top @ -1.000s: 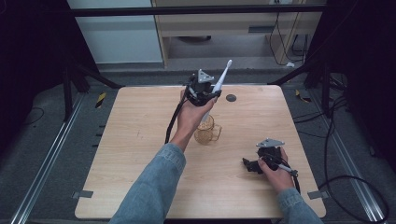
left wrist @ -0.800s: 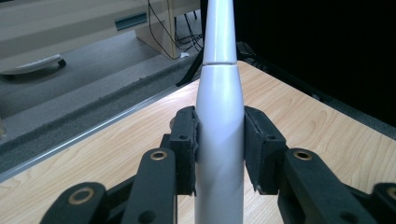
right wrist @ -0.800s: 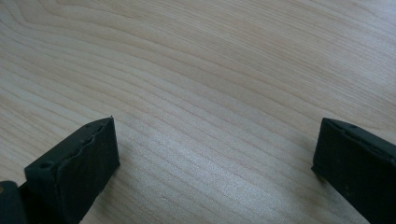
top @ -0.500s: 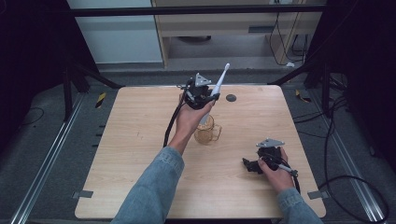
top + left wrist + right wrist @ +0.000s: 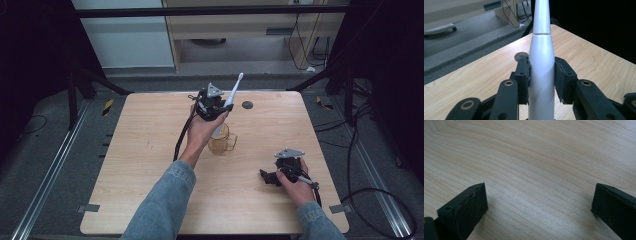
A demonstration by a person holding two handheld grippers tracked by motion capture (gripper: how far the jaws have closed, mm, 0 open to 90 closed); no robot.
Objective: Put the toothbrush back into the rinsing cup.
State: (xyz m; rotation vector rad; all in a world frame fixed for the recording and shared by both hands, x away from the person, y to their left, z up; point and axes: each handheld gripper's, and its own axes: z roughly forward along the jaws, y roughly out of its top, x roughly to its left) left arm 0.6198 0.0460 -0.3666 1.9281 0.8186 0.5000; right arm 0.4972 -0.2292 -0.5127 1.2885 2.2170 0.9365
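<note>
While the left gripper (image 5: 216, 107) hangs above the far middle of the worktop (image 5: 150, 200), its jaws are clamped on the white handle of an electric toothbrush (image 5: 229, 102), one pad pressing each side of the handle in the left gripper view (image 5: 541, 82). Landmark: the amber glass mug (image 5: 221, 142), standing a little past the middle of the worktop.

Edges and room:
- Toothbrush sits directly above the mug, its lower end at or just inside the mug's rim; whether it touches the glass cannot be told.
- Left of the mug, bare wood runs all the way to the worktop's left edge.
- Beyond the mug, a small dark round disc (image 5: 247, 105) lies near the far edge, to the right of the toothbrush.
- Right gripper (image 5: 275, 176) rests on the worktop nearer than the mug and to its right, well apart from it, close to the near right corner.
- Right gripper jaws stand wide apart with nothing between them but bare wood grain (image 5: 536, 182).

Orientation:
- Toothbrush long axis is steep, tilted from upright.
- Brush end points up and away from the person, leaning right of the mug; thick handle end points down toward the mug.
</note>
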